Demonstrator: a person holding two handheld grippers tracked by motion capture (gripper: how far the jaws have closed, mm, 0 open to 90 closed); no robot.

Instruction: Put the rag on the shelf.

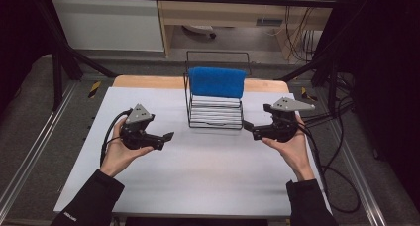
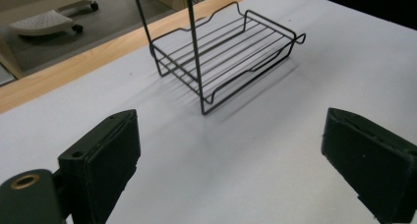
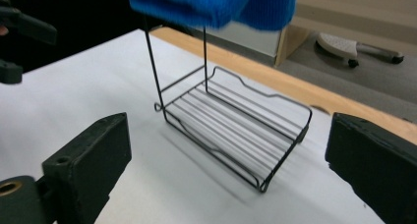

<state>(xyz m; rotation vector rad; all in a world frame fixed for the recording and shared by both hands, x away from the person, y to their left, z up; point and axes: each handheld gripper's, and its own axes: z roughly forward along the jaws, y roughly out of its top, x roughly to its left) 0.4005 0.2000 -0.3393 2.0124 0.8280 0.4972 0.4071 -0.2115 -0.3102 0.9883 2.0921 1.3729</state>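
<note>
no text can be read; the left sleeve [image 1: 91,198] has a small white mark, maybe a logo, too blurred.

Black wire rack [image 1: 215,112] sits upright at the table's far centre, on the white sheet. Low tray base of parallel wires, raised rim, tall posts at the back. Blue cloth [image 1: 217,82] draped over the top bar, hanging clear above the tray. Tray itself holds nothing.
</note>
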